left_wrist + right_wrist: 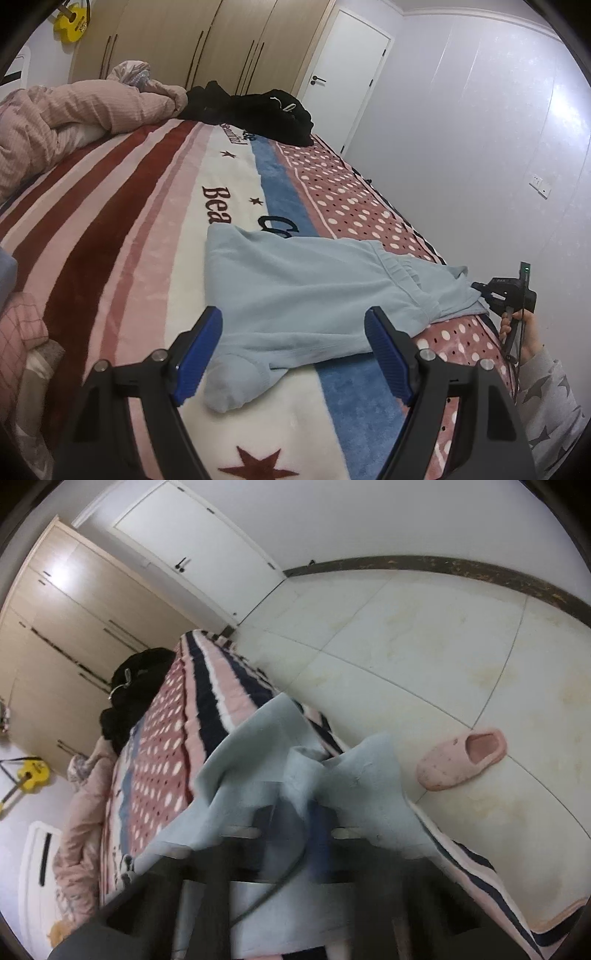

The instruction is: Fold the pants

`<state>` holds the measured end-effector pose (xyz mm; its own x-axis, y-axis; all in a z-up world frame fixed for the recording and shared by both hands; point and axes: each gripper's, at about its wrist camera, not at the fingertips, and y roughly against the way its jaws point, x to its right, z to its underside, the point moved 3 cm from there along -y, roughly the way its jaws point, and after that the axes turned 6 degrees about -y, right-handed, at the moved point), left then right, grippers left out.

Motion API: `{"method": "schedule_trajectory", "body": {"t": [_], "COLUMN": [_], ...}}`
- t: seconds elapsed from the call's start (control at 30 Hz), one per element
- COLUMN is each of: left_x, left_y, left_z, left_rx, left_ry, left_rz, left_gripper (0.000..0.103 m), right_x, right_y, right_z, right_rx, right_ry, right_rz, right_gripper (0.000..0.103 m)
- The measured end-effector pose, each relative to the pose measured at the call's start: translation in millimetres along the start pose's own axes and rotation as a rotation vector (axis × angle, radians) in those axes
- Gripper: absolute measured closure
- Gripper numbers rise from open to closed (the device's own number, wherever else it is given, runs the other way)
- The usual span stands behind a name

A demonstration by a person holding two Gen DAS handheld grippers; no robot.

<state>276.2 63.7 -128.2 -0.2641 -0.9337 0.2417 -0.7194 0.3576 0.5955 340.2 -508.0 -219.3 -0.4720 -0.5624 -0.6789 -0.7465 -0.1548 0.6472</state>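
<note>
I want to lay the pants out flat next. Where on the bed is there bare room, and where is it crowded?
Free: the striped blanket left of the pants, and the dotted band between them and the black clothes. Crowded: the far end, with the black clothes and pink quilt, and the right edge, where the right gripper pinches the pants.

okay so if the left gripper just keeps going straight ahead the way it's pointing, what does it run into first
Most likely the light blue pants spread on the bed blanket: the open left gripper frames the cuffed leg end, with cloth directly ahead. Its height above the fabric is unclear.
</note>
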Motion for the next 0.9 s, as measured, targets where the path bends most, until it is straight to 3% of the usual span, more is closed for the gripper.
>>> {"method": "schedule_trajectory", "body": {"t": [0.13,0.27,0.33,0.4,0.47,0.5,0.53,0.67,0.9], "left_x": [1.2,1.5,2.3,2.8,3.0,3.1,3.3,4.2,4.6], "left_y": [2.4,3.9,5.5,8.3,11.5,12.4,12.7,10.9,12.4], "left_z": [-0.8,0.4,0.6,-0.2,-2.1,-3.1,-3.6,-2.0,-1.0], "left_rx": [0.008,0.007,0.009,0.016,0.028,0.032,0.033,0.028,0.037], "left_ry": [-0.003,-0.007,-0.007,-0.005,-0.005,-0.004,-0.003,-0.003,-0.019], "left_rz": [0.005,0.005,0.006,0.01,0.012,0.016,0.019,0.017,-0.03], "left_gripper": [0.027,0.027,0.027,0.027,0.027,0.027,0.027,0.027,0.024], "right_x": [5.5,18.5,20.5,26.9,31.8,34.0,36.4,34.7,19.3], "right_y": [33.9,58.0,55.6,50.5,61.0,68.1,76.1,72.8,40.1], "right_z": [11.1,21.3,27.3,28.3,30.6,33.5,38.2,52.9,39.5], "right_rx": [0.089,0.116,0.085,0.021,0.025,0.032,0.033,-0.056,0.026], "right_ry": [0.024,0.021,0.035,-0.009,-0.053,-0.07,-0.088,-0.14,-0.11], "right_rz": [0.047,0.082,0.106,0.106,0.086,0.071,0.052,-0.06,0.006], "right_gripper": [0.101,0.101,0.099,0.091,0.069,0.046,0.042,0.042,0.038]}}
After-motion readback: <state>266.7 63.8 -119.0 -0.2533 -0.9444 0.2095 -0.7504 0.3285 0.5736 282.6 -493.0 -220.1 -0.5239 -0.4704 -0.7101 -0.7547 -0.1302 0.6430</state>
